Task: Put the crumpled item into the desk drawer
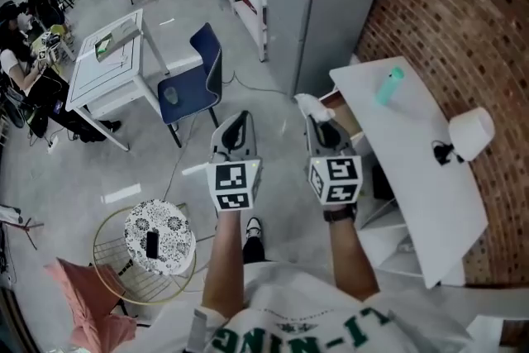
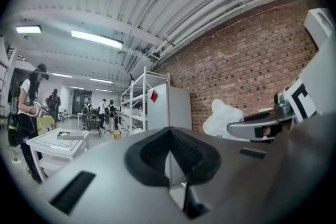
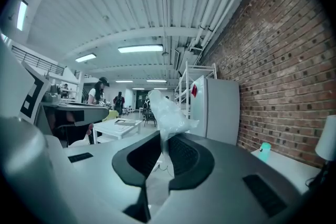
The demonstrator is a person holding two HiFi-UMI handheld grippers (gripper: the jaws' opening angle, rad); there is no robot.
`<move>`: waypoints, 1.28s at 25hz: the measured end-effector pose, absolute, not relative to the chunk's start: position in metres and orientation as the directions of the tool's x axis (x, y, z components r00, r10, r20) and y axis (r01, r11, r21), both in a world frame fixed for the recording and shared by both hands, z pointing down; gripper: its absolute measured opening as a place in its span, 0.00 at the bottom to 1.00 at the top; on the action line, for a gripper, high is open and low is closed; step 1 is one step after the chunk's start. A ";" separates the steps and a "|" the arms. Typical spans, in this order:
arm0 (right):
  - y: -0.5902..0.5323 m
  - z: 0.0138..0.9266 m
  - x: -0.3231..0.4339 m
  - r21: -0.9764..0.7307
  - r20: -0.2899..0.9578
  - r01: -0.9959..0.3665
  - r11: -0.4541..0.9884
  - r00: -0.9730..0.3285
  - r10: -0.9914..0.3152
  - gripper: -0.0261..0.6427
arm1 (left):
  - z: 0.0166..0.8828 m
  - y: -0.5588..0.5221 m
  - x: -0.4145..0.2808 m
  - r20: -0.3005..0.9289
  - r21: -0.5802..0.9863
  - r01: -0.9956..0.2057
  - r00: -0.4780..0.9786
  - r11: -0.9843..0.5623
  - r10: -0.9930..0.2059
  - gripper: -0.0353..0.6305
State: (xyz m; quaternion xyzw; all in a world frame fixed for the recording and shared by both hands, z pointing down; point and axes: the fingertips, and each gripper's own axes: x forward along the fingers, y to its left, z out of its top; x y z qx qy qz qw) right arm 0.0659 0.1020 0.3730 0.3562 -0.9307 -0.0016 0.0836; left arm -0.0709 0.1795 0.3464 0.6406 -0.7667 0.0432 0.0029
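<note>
The crumpled item [image 1: 307,103] is a white, crinkly wad of thin plastic. My right gripper [image 1: 319,115] is shut on it, and the wad sticks up past the jaw tips [image 3: 167,112] in the right gripper view. That gripper [image 3: 163,140] hangs just off the left end of the white desk [image 1: 413,178]. White drawer parts [image 1: 387,234] show under the desk's near edge, and I cannot tell whether a drawer stands open. My left gripper [image 1: 238,120] is beside the right one over the floor, shut and holding nothing [image 2: 169,131]. The wad [image 2: 223,117] also shows in the left gripper view.
A teal bottle [image 1: 390,85] and a white lamp [image 1: 471,132] with a black cable stand on the desk against the brick wall. A grey cabinet [image 1: 331,4] is ahead. A blue chair [image 1: 194,78], a white table [image 1: 107,66] and a wire stool [image 1: 159,237] are left.
</note>
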 end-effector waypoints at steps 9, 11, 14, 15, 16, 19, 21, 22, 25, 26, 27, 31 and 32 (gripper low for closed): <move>0.035 0.367 -0.029 0.059 0.142 -0.709 0.703 -0.691 -0.709 0.10 | 0.345 0.100 -0.167 0.064 -0.007 -0.995 -0.101 0.101 -0.993 0.05; 0.027 0.376 -0.043 0.053 0.154 -0.715 0.697 -0.683 -0.714 0.10 | 0.354 0.090 -0.180 0.070 0.002 -0.996 -0.086 0.087 -0.994 0.05; 0.013 0.387 -0.055 0.056 0.175 -0.730 0.681 -0.664 -0.727 0.10 | 0.366 0.071 -0.189 0.083 0.020 -0.999 -0.049 0.050 -0.995 0.05; 0.008 0.389 -0.057 0.056 0.184 -0.736 0.674 -0.656 -0.732 0.10 | 0.369 0.063 -0.189 0.090 0.026 -0.999 -0.031 0.033 -0.995 0.05; 0.003 0.392 -0.058 0.056 0.192 -0.742 0.668 -0.649 -0.737 0.10 | 0.373 0.056 -0.189 0.096 0.034 -0.999 -0.013 0.017 -0.995 0.05; -0.015 0.402 -0.057 0.061 0.216 -0.763 0.643 -0.619 -0.755 0.10 | 0.383 0.034 -0.189 0.105 0.059 -0.998 0.025 -0.019 -0.994 0.05; -0.028 0.410 -0.053 0.065 0.233 -0.778 0.625 -0.597 -0.768 0.10 | 0.388 0.016 -0.186 0.112 0.068 -0.997 0.051 -0.044 -0.992 0.04; -0.036 0.414 -0.050 0.064 0.243 -0.784 0.617 -0.588 -0.772 0.10 | 0.391 0.005 -0.183 0.115 0.071 -0.996 0.066 -0.058 -0.991 0.05; -0.063 0.428 -0.043 0.041 0.264 -0.799 0.600 -0.570 -0.778 0.10 | 0.399 -0.031 -0.171 0.128 0.067 -0.993 0.107 -0.099 -0.986 0.05; -0.073 0.431 -0.042 0.029 0.265 -0.804 0.594 -0.567 -0.780 0.10 | 0.402 -0.044 -0.167 0.132 0.064 -0.991 0.121 -0.113 -0.984 0.05; -0.083 0.433 -0.041 0.016 0.266 -0.809 0.587 -0.562 -0.783 0.10 | 0.404 -0.058 -0.163 0.137 0.064 -0.990 0.135 -0.128 -0.981 0.05; -0.126 0.439 -0.031 -0.031 0.268 -0.842 0.538 -0.525 -0.808 0.10 | 0.404 -0.109 -0.145 0.159 0.083 -0.977 0.206 -0.195 -0.965 0.05; -0.136 0.442 -0.028 -0.037 0.270 -0.849 0.527 -0.516 -0.813 0.10 | 0.404 -0.121 -0.143 0.165 0.083 -0.975 0.219 -0.207 -0.962 0.05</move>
